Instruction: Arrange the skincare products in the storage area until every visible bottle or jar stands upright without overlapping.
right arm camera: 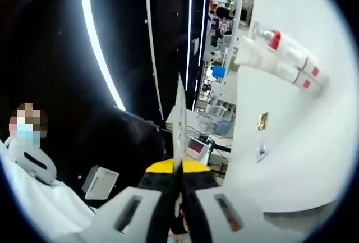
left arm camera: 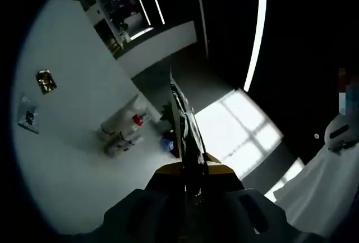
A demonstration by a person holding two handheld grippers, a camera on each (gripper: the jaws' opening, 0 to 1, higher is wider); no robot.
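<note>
Left gripper and right gripper: jaws pressed together, empty, well apart from the bottles on the white table. Likely light, slippery plastic; grip mid-body.

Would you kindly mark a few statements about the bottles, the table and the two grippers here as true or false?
1. The left gripper has its jaws closed together. True.
2. The white bottles stand on a white table. True.
3. The right gripper is clamped around a bottle. False: its jaws are shut on nothing, apart from the bottles.
4. One bottle has a red cap. True.
5. The table carries nothing besides the bottles. False: small sachets lie on it too.
</note>
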